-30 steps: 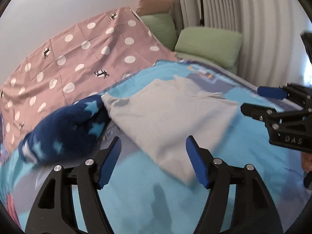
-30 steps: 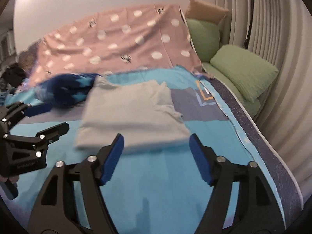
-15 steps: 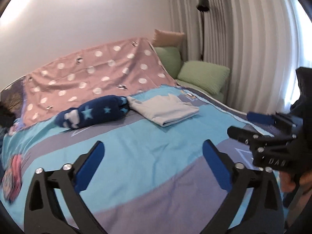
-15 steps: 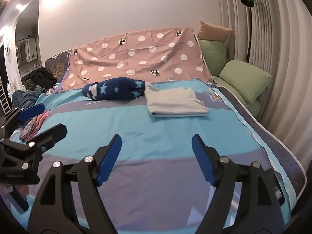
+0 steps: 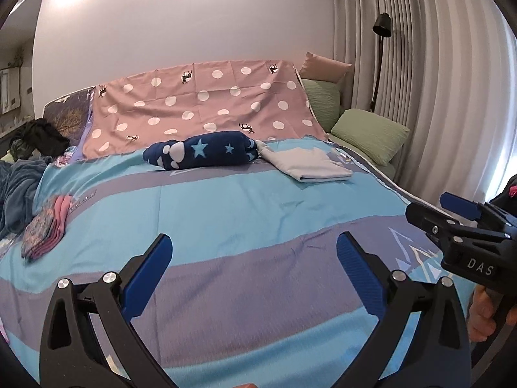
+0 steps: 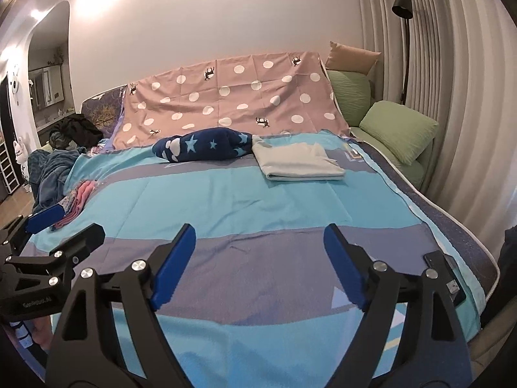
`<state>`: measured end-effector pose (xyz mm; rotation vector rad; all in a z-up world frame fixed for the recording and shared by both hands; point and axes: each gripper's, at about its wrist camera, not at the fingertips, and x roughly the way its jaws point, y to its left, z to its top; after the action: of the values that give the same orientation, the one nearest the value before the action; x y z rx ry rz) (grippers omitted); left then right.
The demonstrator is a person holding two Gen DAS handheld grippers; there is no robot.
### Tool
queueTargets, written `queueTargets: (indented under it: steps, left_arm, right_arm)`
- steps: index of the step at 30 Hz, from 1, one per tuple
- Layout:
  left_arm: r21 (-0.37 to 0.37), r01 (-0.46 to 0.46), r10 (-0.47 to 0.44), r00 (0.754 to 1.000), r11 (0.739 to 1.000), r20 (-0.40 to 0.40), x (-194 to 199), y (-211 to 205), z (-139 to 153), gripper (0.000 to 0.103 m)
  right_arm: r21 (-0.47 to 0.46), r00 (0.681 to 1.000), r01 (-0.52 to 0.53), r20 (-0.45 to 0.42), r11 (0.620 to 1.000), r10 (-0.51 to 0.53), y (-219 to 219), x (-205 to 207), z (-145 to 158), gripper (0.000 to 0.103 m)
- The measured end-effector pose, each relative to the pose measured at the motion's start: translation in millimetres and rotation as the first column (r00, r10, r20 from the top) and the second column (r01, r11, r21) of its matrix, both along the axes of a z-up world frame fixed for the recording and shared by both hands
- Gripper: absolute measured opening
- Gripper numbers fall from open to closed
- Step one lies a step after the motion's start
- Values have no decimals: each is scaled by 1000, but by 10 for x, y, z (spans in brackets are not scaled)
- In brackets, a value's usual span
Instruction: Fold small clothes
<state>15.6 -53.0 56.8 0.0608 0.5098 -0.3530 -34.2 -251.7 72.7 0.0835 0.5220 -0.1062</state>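
Note:
A folded pale grey garment point(image 5: 308, 165) lies at the far right of the bed; it also shows in the right wrist view point(image 6: 299, 162). A rolled navy star-print garment point(image 5: 203, 153) lies just left of it, also in the right wrist view point(image 6: 203, 148). A pink patterned cloth pile point(image 5: 47, 228) sits at the bed's left edge. My left gripper point(image 5: 253, 257) is open and empty above the near part of the bed. My right gripper point(image 6: 260, 249) is open and empty beside it, and shows in the left wrist view point(image 5: 442, 208).
The bed has a blue and grey striped cover point(image 5: 245, 213). A pink polka-dot sheet point(image 5: 200, 106) drapes the headboard. Green pillows point(image 5: 368, 134) lie at the far right by curtains point(image 5: 436, 80) and a floor lamp point(image 5: 381, 29). Dark clothes point(image 5: 35, 135) are heaped at the far left.
Both grippers have pulled back from the folded grey garment toward the foot of the bed. The garments now look small and far. Both stay open.

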Motion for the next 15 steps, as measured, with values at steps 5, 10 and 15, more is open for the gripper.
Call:
queueTargets:
  steps: [5,10,15]
  left_arm:
    - [10,6,-6,1000,1000,21,-152,23,45,102]
    - [11,-1,1,1000,1000,20,-213,15,57,102]
    - [16,-4,3,1000,1000,22,-245,8,43,102]
  right_arm:
    - [-8,1000,0,-2,1000,0,43,-80,9,84]
    - [2,1000,-1,-22,1000,1,36,-60,-36,84]
    - [20,999,-1,-43,1000,2,8,-23,-95,84]
